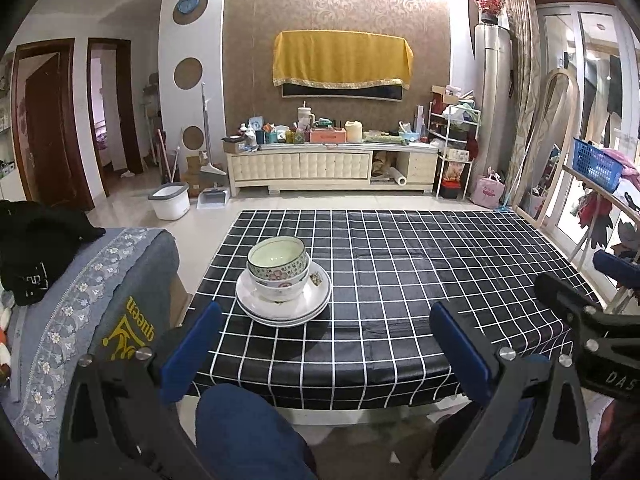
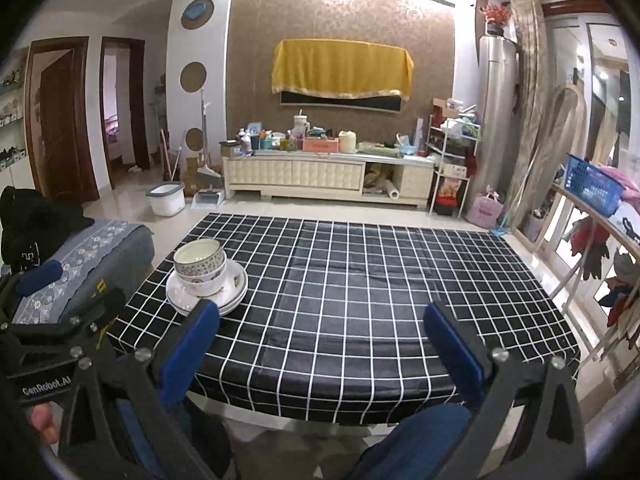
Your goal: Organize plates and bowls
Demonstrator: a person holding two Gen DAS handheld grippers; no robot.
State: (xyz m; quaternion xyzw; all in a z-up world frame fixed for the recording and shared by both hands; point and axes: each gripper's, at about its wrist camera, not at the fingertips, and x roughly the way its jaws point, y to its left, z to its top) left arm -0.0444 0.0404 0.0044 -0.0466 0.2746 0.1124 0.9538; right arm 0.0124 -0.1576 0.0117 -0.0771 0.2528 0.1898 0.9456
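Nested patterned bowls [image 1: 279, 266] [image 2: 200, 262] sit on a stack of white plates [image 1: 284, 306] [image 2: 232, 286] at the near left of a table with a black-and-white checked cloth [image 1: 400, 280] [image 2: 360, 300]. My left gripper [image 1: 324, 336] is open, held back at the table's front edge, with the stack ahead between its blue fingers [image 1: 192, 352] and nothing in them. My right gripper [image 2: 320, 340] is open too, empty, to the right of the stack. Each gripper shows at the edge of the other's view.
A grey-blue covered sofa arm [image 1: 100, 300] with black clothing stands left of the table. A person's blue-clad knees [image 1: 248, 432] are below the front edge. Beyond the table are a white bucket [image 1: 170, 200], a cluttered TV cabinet [image 1: 332, 164] and a drying rack [image 2: 592, 216] at right.
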